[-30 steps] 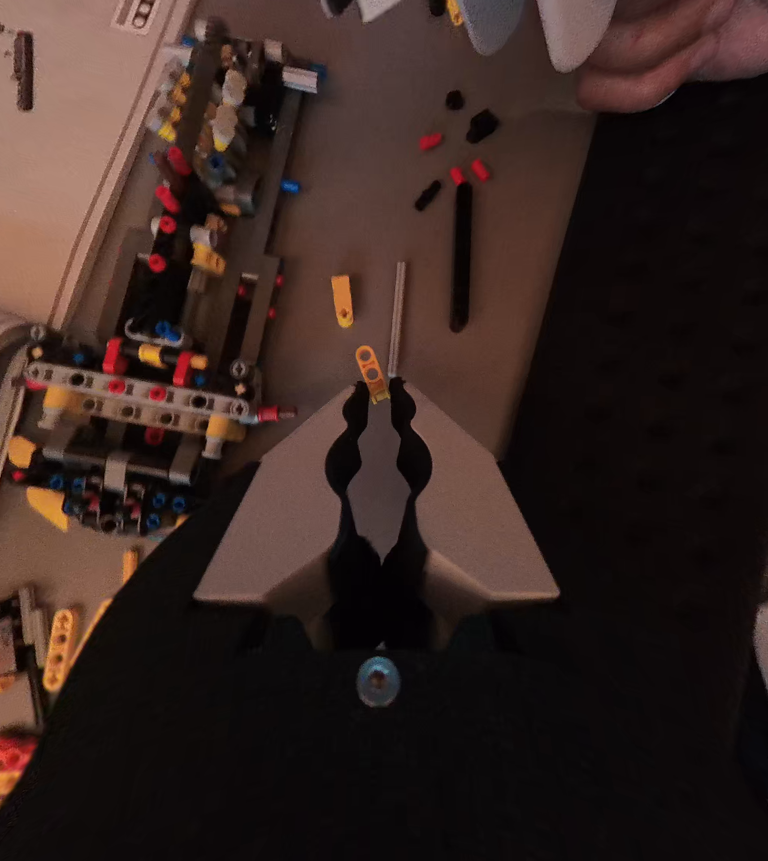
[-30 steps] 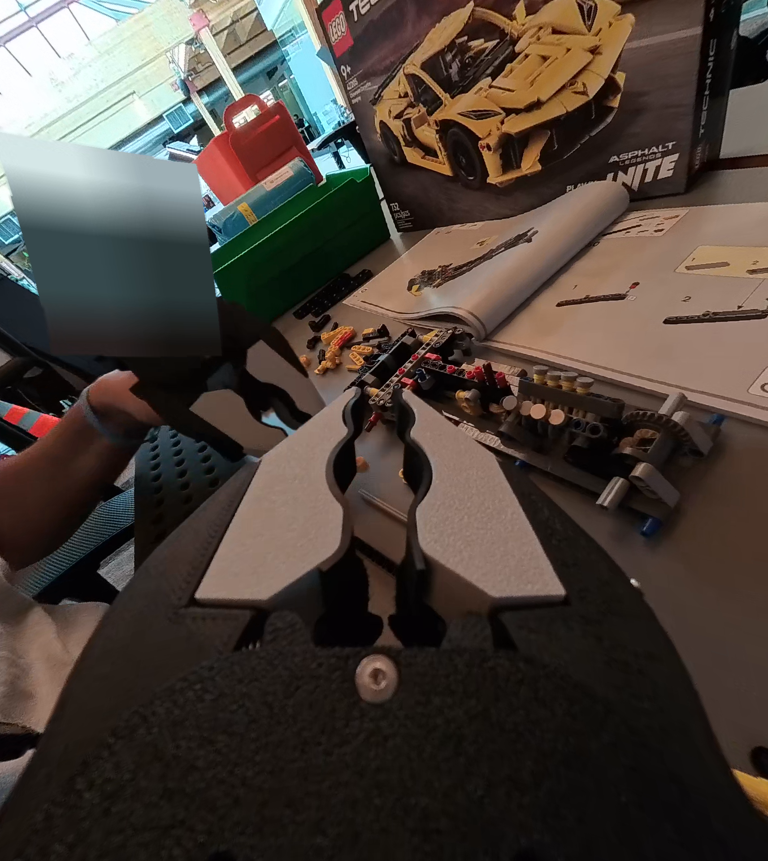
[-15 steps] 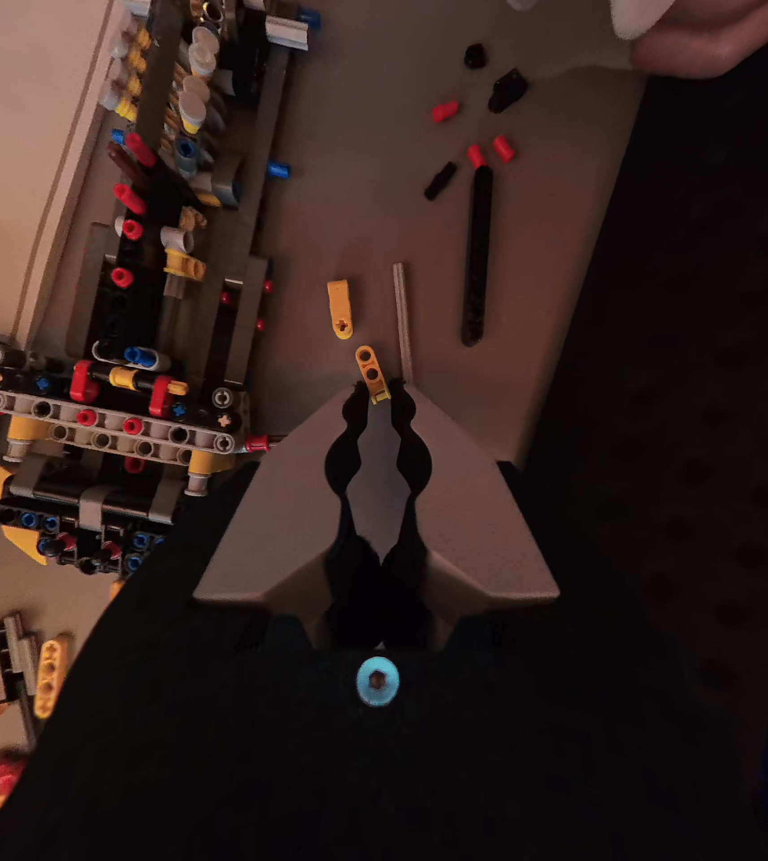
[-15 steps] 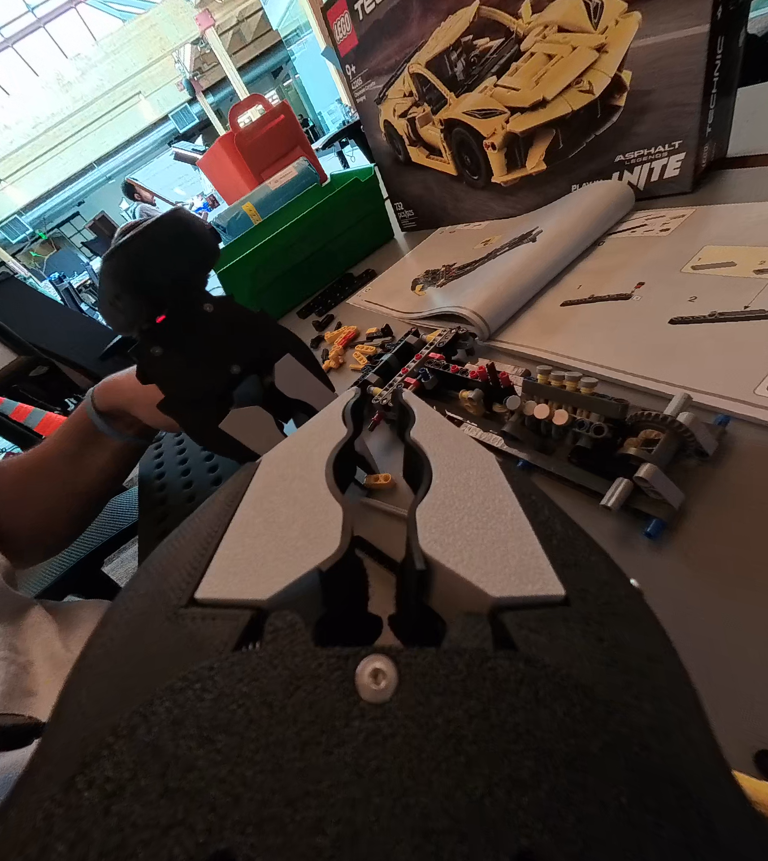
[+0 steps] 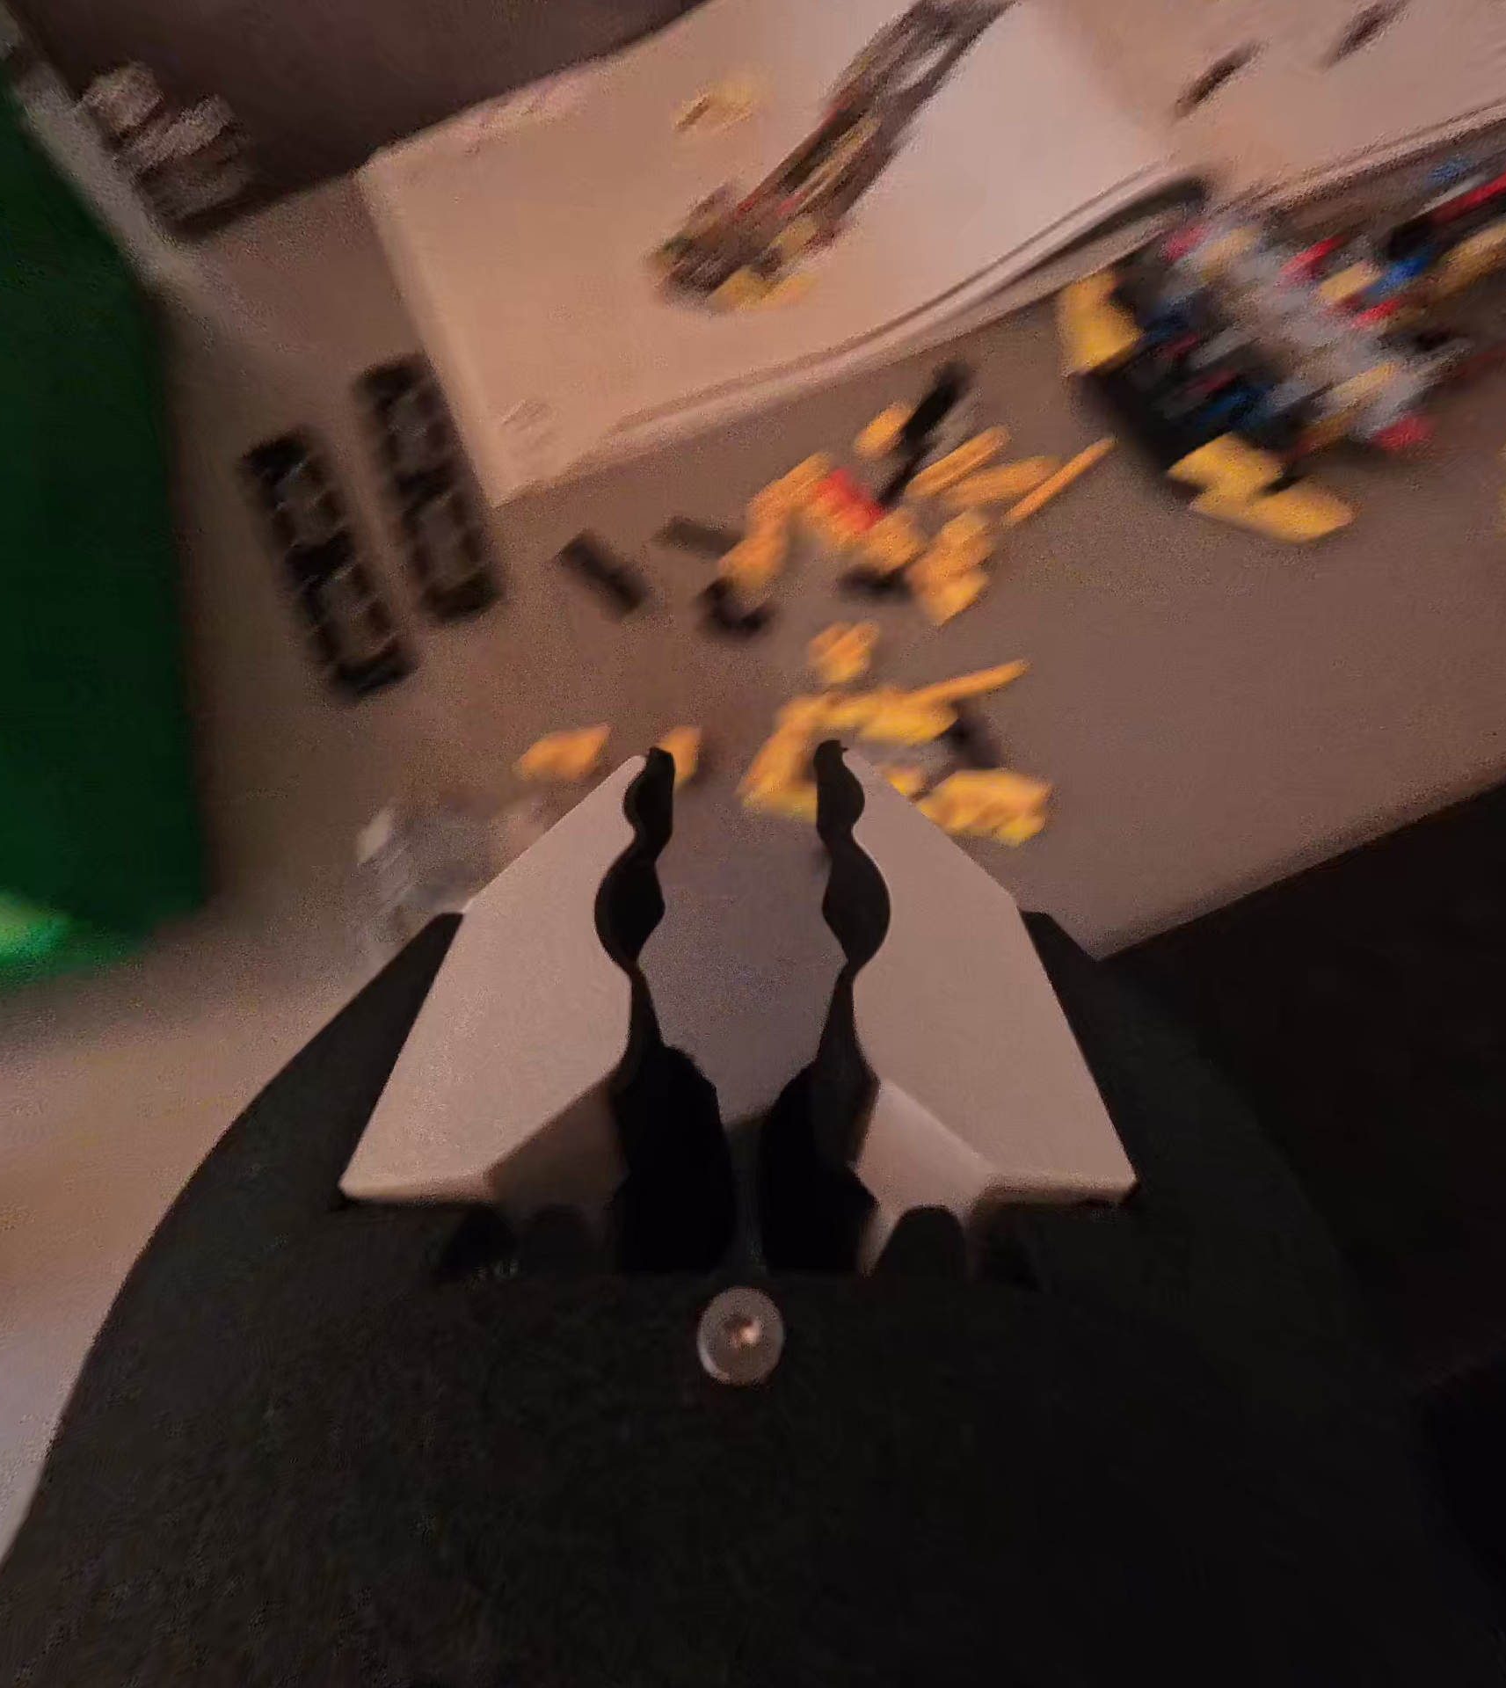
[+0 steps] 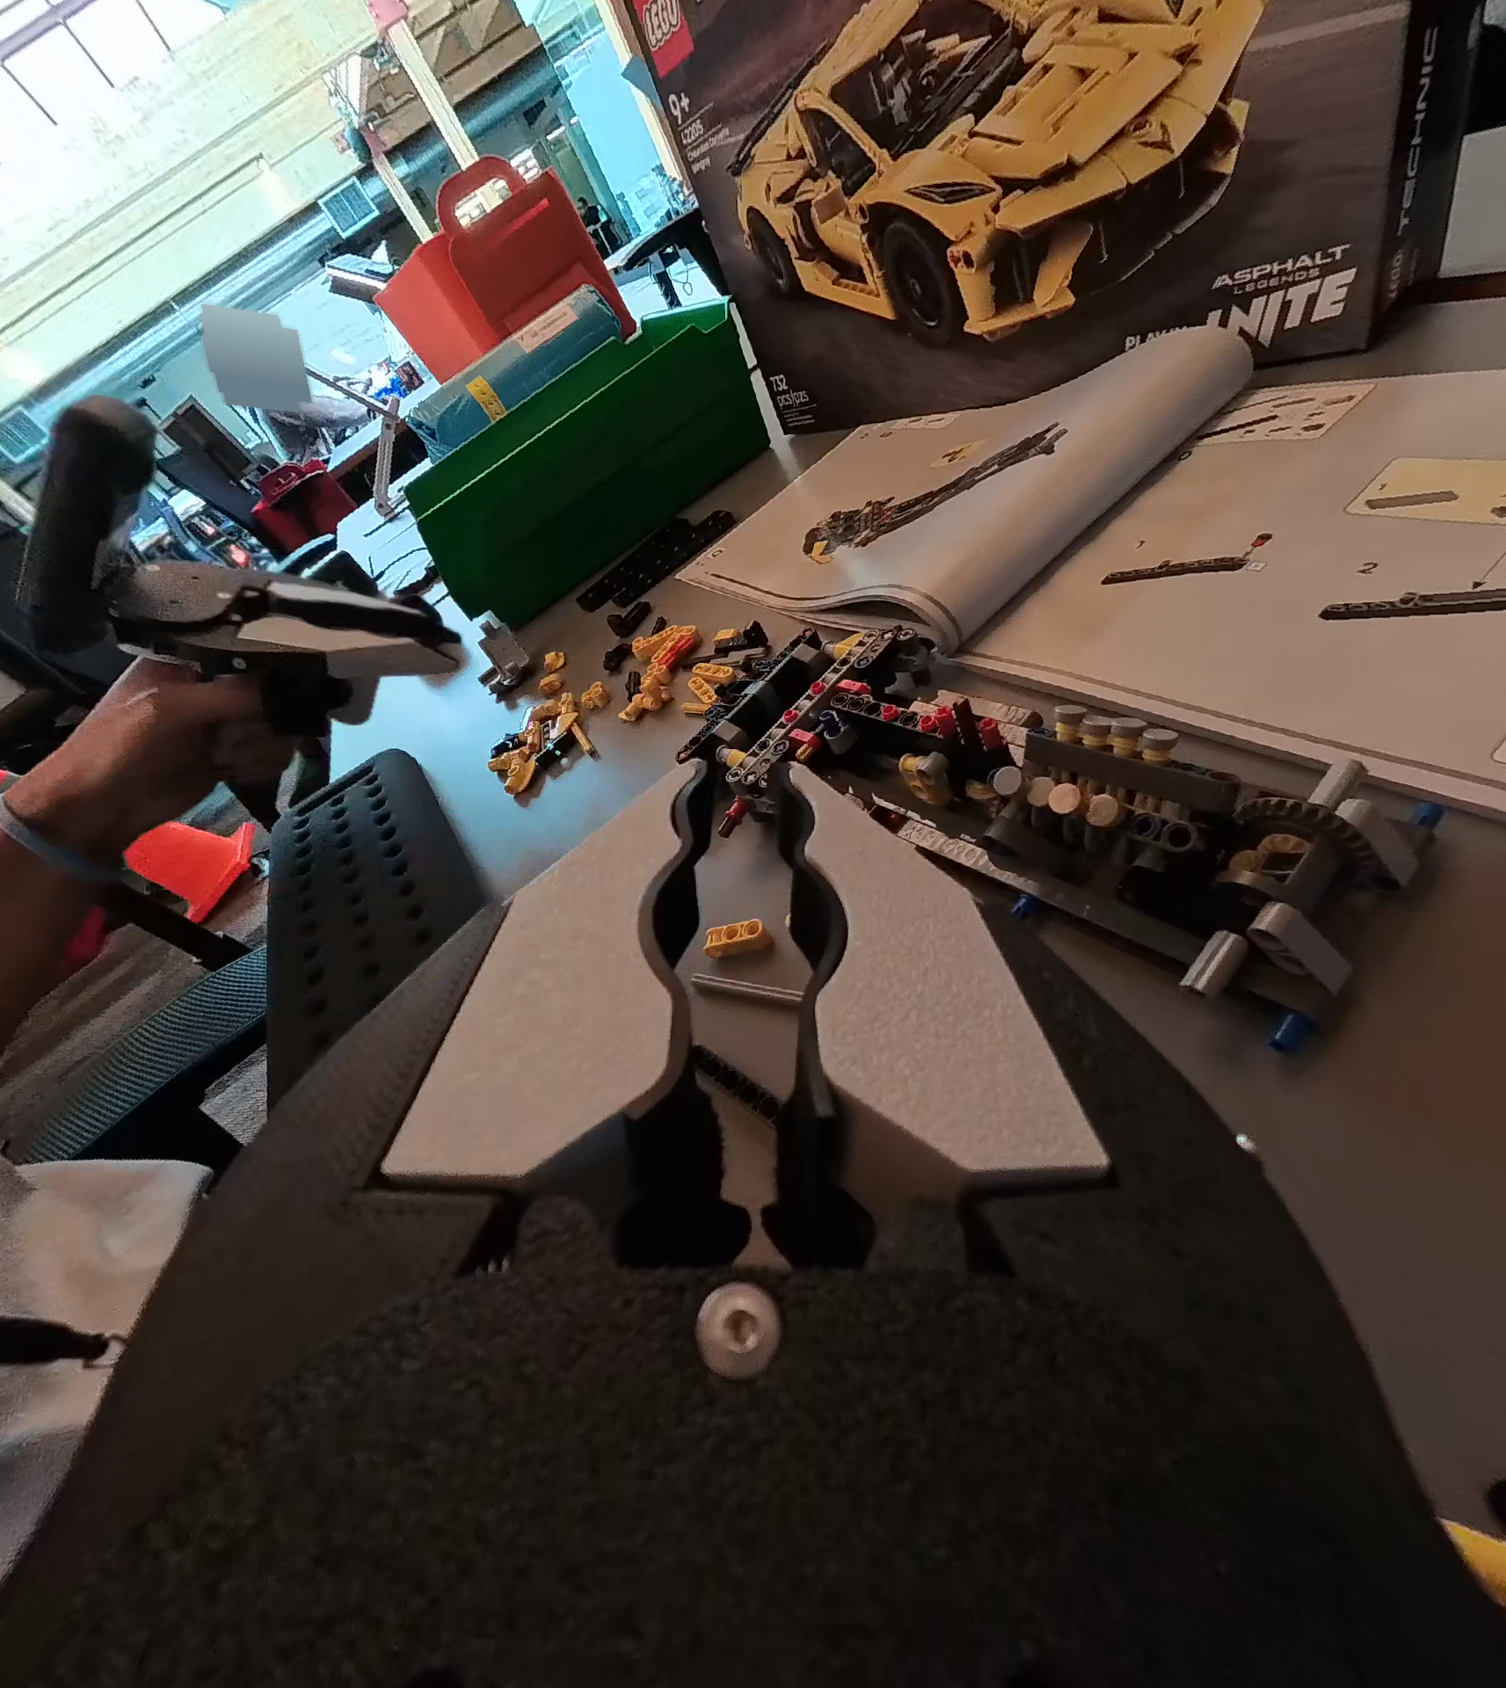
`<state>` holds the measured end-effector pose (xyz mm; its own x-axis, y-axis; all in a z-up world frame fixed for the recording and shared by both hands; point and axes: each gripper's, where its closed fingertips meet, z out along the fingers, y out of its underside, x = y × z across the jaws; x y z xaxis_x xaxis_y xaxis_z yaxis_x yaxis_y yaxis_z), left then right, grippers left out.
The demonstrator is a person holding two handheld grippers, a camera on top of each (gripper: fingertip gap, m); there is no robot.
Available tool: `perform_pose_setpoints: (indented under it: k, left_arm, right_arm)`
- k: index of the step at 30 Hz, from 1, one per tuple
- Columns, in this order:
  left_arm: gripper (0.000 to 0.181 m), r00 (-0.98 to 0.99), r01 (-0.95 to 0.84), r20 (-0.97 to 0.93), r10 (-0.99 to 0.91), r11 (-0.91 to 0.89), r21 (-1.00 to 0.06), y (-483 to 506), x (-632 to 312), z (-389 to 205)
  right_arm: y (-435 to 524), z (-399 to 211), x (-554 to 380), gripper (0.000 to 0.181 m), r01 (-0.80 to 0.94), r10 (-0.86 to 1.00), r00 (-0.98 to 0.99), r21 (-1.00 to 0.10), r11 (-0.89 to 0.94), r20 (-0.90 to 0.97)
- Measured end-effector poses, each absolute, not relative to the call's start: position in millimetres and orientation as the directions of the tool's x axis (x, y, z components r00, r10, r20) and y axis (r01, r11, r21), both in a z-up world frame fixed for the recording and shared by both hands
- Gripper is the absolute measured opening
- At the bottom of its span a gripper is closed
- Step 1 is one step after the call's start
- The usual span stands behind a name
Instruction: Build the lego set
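A: Left gripper [image 5: 742, 763] up off the table [image 5: 1279, 731], jaws parted, nothing between them. Heavy blur across the whole left wrist view.

B: Confirmed from the right wrist view: same left gripper [image 6: 434, 644] held in a hand [image 6: 155, 740], out beyond the chassis's far end, level and pointing toward the green bin [image 6: 584, 493]. Just short of the scattered yellow pieces [image 6: 584, 703].

A: Those yellow pieces [image 5: 877, 585] smeared right ahead of the left fingertips. Two black beams [image 5: 365, 548] farther out, beside the green bin [image 5: 27, 457].

B: Right gripper [image 6: 744, 776] slightly parted too, holding nothing. Tips hanging just short of the half-built chassis [image 6: 1050, 804], near its grey cross beam with the red pins.

A: And the chassis itself?

B: Flat on the table [image 6: 1416, 1142], lengthwise along the near edge of the open instruction booklet [image 6: 1187, 566]. Grey gear and axle end toward the right, cross-beam end toward the yellow pieces.

A: Anything near it?

B: Seen through the gap of the right jaws, on the near side of the chassis: one small yellow connector [image 6: 735, 938], and closer still a thin grey axle [image 6: 744, 991]. Both lying loose on the table, apart from each other.

A: Behind the chassis?

B: Booklet first, then the set's box [image 6: 1050, 183] with the yellow car picture standing upright. Red carrier [image 6: 502, 265] behind the green bin.
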<state>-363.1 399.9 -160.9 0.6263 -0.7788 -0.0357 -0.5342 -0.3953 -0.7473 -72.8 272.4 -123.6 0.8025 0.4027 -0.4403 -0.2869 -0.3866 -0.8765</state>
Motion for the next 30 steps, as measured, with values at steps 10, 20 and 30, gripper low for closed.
perform_pose_setpoints:
  k: [10,20,30]
  left_arm:
    - [0.027,0.487,-0.649,-0.011,-0.873,-0.354,-0.674,373,-369,-188]
    - [0.02,0.052,-0.88,-0.087,-0.995,-0.005,-0.475,377,-321,-205]
    - [0.014,-0.14,-0.94,0.006,-0.99,0.131,-0.314,373,-321,-216]
  right_arm:
    - [274,-126,-72,0.012,-0.276,0.386,0.817,-0.879,-0.389,-0.428]
    - [273,-126,-74,0.013,-0.265,0.393,0.818,-0.881,-0.391,-0.42]
    - [273,-126,-74,0.014,-0.273,0.399,0.81,-0.879,-0.391,-0.429]
